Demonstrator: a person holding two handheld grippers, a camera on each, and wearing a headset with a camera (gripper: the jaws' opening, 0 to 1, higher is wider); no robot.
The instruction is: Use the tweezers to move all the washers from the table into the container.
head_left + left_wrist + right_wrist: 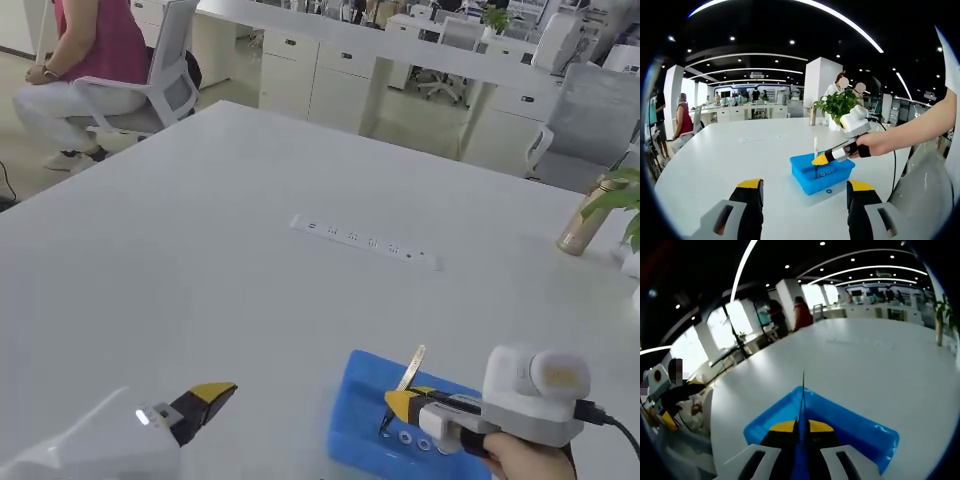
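Note:
A blue container [362,385] stands at the near edge of the white table [250,250], with several small washers [405,437] inside it. My right gripper [397,402] hovers over it, shut on metal tweezers [412,368] whose tips point down into the container. In the right gripper view the tweezers [802,390] run between the closed yellow jaws of the right gripper [797,427], above the container [860,432]. My left gripper [805,187] stands open and holds nothing, well left of the container [807,180]. One washer [829,191] lies on the table in front of the container.
A flush power strip [365,240] sits mid-table. A metal bottle [585,220] and a plant [615,195] stand at the far right edge. A person sits on an office chair [165,75] at the far left corner. Desks and chairs line the room behind.

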